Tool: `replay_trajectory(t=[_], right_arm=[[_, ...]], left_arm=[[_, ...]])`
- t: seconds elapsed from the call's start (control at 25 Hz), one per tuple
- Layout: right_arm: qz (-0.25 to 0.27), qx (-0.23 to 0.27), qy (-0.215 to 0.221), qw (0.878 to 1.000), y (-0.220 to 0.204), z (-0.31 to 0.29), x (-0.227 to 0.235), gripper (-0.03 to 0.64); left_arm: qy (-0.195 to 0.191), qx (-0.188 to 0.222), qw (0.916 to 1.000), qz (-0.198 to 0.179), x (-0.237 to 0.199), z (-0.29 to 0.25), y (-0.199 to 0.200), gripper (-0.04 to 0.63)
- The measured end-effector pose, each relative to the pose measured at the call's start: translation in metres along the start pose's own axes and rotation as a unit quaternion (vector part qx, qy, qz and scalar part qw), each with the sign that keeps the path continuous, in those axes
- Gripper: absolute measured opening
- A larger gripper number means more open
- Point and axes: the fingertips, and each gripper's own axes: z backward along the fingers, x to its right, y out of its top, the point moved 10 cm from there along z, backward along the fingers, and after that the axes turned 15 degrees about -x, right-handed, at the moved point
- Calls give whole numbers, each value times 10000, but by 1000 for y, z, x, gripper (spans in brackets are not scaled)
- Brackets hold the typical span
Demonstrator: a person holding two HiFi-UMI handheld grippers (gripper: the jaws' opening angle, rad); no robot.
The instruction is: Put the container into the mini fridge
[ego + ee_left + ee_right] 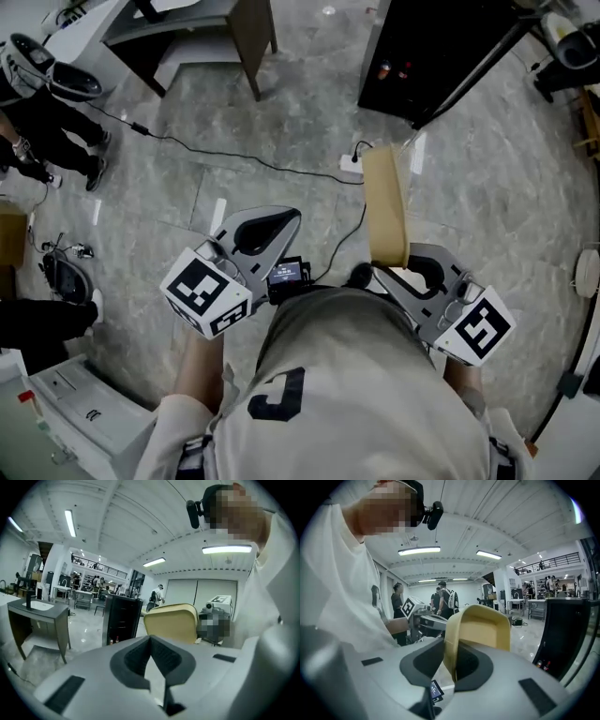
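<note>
A tan, shallow container [384, 204] stands edge-on, with my right gripper [394, 267] shut on its lower rim. In the right gripper view the container [480, 626] rises between the dark pads of the right gripper [452, 654]. The black mini fridge [431, 52] stands on the floor ahead and to the right, its door side dark; it also shows as the mini fridge [567, 634] at the right edge. My left gripper [279, 219] hangs level beside the right one, shut with nothing in it [151, 640]. From that side the container [171, 623] and the fridge [121, 620] both show.
A white power strip [352, 164] and a black cable [234, 155] lie on the marble floor between me and the fridge. A desk [187, 37] stands at the far left, a person's legs [47, 141] at the left edge, a white unit [66, 394] at the bottom left.
</note>
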Motion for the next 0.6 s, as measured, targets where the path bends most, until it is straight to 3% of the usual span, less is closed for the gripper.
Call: replay_trajectory(t=[0.2,0.36,0.6], right_arm=[[189,-209,159,9995,-29,47,46,69],[368,-304,203,9987,-43,82,68,69],[253,-336,55,9991,-64,114,108,69]], left_arm=[[382,-359,9975,-464,40,-55,37,55],[744,-289,9967,-130,66,-84,51,55],[782,-64,9966,237,84,-134,72,55]])
